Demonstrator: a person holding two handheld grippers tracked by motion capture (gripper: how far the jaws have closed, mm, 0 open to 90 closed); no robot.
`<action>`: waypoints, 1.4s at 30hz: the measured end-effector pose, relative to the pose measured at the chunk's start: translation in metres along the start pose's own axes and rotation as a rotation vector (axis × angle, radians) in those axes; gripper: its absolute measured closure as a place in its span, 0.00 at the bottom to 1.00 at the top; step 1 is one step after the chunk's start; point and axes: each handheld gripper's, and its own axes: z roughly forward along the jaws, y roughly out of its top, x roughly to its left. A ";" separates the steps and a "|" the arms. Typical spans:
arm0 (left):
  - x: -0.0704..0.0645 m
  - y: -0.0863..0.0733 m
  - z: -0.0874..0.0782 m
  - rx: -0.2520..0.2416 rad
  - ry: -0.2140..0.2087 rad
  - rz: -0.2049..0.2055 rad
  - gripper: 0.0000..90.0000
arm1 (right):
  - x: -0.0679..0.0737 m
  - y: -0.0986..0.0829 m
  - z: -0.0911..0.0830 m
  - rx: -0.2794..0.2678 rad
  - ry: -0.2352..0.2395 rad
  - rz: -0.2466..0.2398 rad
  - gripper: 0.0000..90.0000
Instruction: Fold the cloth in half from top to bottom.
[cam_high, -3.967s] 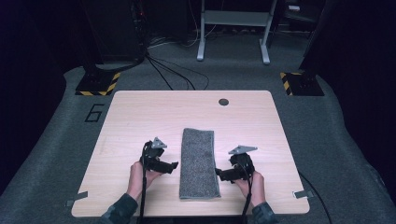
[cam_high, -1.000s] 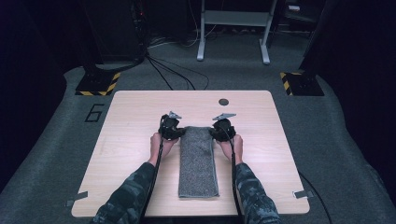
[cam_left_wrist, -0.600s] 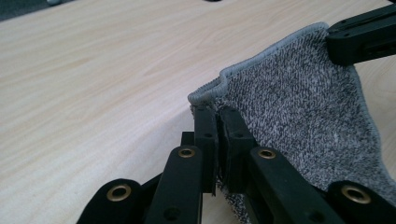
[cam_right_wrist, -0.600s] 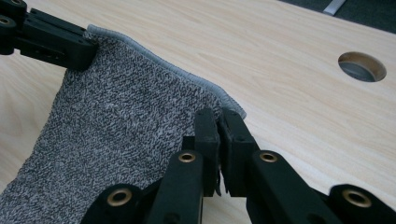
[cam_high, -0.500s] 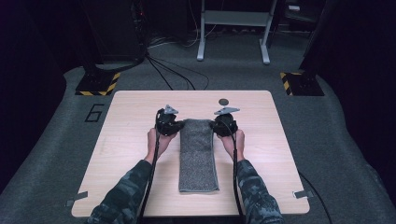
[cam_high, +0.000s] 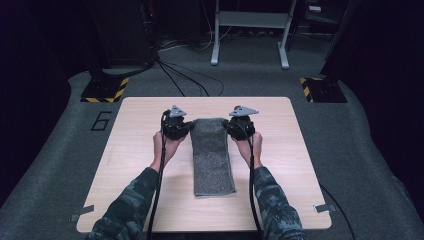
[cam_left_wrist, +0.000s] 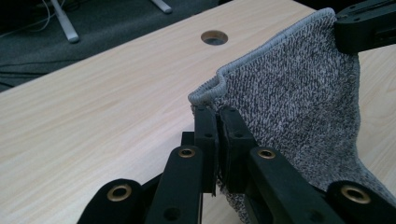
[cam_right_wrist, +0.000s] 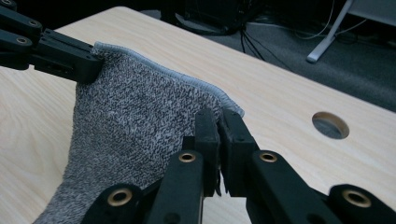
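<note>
The big wooden table (cam_high: 135, 165) was pale, with a round hole (cam_left_wrist: 214, 37) near its far edge. On the middle of it lay a long grey towel (cam_high: 212, 160), running from near to far. Its near end lay flat on the wood, and its far end was lifted a little off the table.

The towel looked soft and floppy (it sagged in a curve between the two grips). It looked light too, and its fuzzy cloth should not slip easily. It would bend anywhere, so the best places to hold it were the corners, right by the sewn edge.

The left gripper (cam_high: 176, 128) was at the far left corner. In the left gripper view (cam_left_wrist: 217, 140) its jaws were pinched tight on that corner. The right gripper (cam_high: 242, 127) was at the far right corner, and in the right gripper view (cam_right_wrist: 217, 140) its jaws were squeezed onto the cloth there as well.
</note>
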 end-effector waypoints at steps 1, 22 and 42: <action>0.000 0.001 -0.001 -0.007 0.003 0.004 0.96 | 0.000 0.001 -0.001 -0.008 0.000 -0.007 0.96; -0.005 0.008 -0.008 -0.040 0.014 0.038 0.95 | -0.001 0.002 -0.016 -0.061 0.010 -0.015 0.96; -0.045 -0.037 -0.028 -0.012 -0.082 0.072 0.95 | 0.011 -0.051 -0.041 -0.055 0.096 0.009 0.96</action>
